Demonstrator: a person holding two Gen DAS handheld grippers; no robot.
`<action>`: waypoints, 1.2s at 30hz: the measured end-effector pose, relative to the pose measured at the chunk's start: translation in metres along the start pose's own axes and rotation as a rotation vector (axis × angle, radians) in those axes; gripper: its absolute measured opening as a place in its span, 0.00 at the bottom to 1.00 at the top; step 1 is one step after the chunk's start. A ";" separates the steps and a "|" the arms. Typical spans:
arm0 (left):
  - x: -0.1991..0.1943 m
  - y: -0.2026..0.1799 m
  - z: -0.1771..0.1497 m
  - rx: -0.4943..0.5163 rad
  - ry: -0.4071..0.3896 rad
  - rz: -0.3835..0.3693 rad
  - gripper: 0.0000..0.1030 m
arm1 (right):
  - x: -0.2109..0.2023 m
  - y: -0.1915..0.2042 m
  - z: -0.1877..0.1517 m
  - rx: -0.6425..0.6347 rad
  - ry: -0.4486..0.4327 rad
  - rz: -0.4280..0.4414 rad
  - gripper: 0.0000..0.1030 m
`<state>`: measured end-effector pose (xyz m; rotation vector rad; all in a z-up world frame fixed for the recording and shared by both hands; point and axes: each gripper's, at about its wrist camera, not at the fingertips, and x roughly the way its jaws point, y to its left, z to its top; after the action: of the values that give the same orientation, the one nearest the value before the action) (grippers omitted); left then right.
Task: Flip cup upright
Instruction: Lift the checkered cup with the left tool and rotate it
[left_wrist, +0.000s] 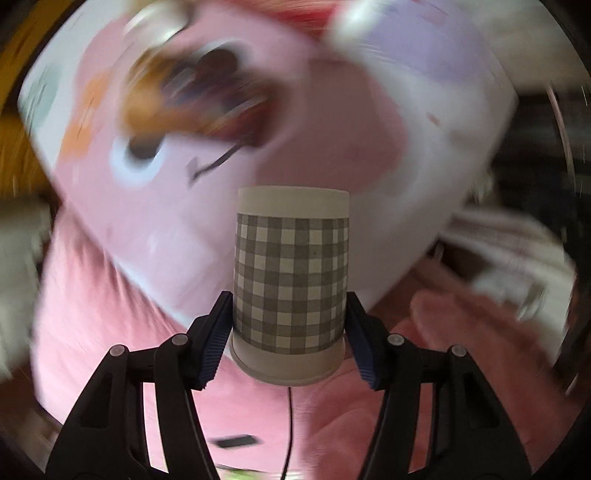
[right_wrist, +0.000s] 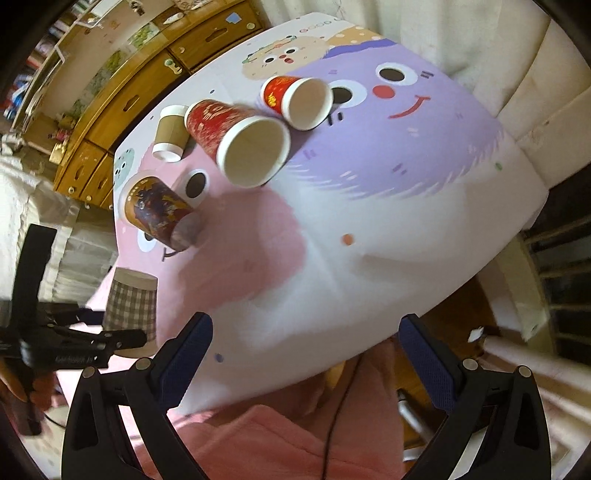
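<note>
My left gripper (left_wrist: 290, 332) clamps the grey-checked paper cup (left_wrist: 290, 284), rim toward me, while my right gripper (right_wrist: 304, 363) hangs open over the cartoon-printed surface (right_wrist: 369, 221), four cups toward 11 o'clock.

The checked cup (left_wrist: 290, 284) pinched in the left gripper (left_wrist: 288, 332) looks like matt paper with a fine woven-looking print, and the gripper itself is matt black plastic with ribbed blue pads (left_wrist: 213, 345) and little shiny metal pins. Ahead of the right gripper (right_wrist: 314, 354) the table (right_wrist: 369, 229) has a smooth, faintly sheeny printed cover, with paper cups on it: the big red cup (right_wrist: 236, 144) looks slightly glossy, the brown cup (right_wrist: 169, 133) matt like kraft card. Off to its left the cabinet (right_wrist: 122, 99) is varnished wood.
</note>
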<state>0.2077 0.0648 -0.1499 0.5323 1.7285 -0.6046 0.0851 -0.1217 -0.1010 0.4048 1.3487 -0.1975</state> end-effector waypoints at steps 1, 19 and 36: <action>-0.005 -0.018 0.006 0.089 -0.008 0.034 0.54 | -0.003 -0.009 0.001 -0.013 -0.004 -0.003 0.99; 0.030 -0.219 0.058 1.302 -0.123 0.346 0.56 | -0.047 -0.182 0.006 0.070 -0.032 -0.045 0.99; 0.065 -0.231 0.091 1.471 -0.117 0.388 0.64 | -0.041 -0.215 0.028 0.073 -0.004 -0.066 0.99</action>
<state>0.1134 -0.1682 -0.2033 1.7247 0.7546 -1.5263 0.0226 -0.3328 -0.0925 0.4207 1.3549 -0.3031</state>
